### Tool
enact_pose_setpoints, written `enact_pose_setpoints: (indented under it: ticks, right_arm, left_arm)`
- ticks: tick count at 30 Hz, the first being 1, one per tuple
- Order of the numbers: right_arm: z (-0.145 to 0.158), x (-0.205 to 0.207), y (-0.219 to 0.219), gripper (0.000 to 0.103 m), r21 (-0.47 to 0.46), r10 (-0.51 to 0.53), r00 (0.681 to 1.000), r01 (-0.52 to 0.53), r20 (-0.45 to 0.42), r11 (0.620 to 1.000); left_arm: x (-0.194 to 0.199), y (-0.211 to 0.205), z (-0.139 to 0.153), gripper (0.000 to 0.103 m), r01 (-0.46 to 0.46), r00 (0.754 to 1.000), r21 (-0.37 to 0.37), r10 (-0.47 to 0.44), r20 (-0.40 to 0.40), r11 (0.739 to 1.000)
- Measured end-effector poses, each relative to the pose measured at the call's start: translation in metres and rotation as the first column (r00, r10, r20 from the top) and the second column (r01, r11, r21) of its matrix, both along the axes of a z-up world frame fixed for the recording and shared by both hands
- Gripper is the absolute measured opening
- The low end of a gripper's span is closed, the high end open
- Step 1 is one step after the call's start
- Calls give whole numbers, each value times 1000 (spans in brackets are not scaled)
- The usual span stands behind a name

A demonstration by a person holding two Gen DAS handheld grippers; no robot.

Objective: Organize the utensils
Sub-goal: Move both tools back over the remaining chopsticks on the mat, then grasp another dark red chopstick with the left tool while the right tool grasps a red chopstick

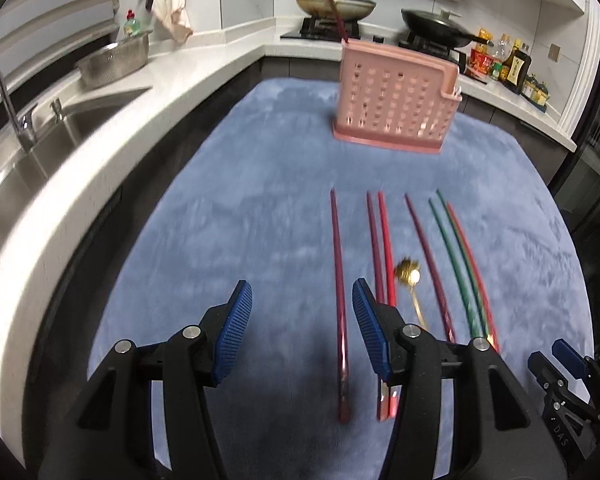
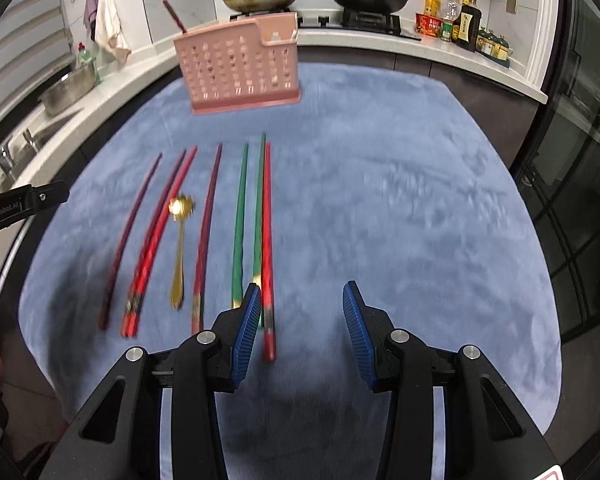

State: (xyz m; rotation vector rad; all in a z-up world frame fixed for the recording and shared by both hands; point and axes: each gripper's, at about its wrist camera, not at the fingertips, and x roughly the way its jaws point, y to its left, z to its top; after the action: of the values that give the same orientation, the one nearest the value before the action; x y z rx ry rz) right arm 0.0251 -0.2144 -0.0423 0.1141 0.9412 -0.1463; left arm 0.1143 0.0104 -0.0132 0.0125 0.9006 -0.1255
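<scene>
Here a blue mat point(image 1: 240, 184) covers the worktop, likely so the utensils lie still and show up. At its far edge stands the pink rack point(image 1: 396, 104), upright, one dark chopstick point(image 1: 337, 16) already in it. The other chopsticks point(image 2: 238, 216) lie in a row nearer, with a gold spoon point(image 2: 179, 248) between them. The left gripper point(image 1: 302, 308) and right gripper point(image 2: 300, 316) both hang half open and empty above the near ends. Blur hides whether neighbouring sticks touch; the rack's compartments cannot be made out.
</scene>
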Motion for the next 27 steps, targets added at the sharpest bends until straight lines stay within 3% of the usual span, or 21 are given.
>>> enact_pose_setpoints:
  ticks: [15,27]
  right_arm:
    - [-29,-6,10,39,22,12,1000,-12,-26,1000]
    - [-41,-1,8,27,34,7,999,-5,-42,999]
  left_arm:
    - [-30,-2,-38,50,23,999,26,-22,-39,999]
    - [-38,-9,-55,50,49,997,16,-48,-61,999]
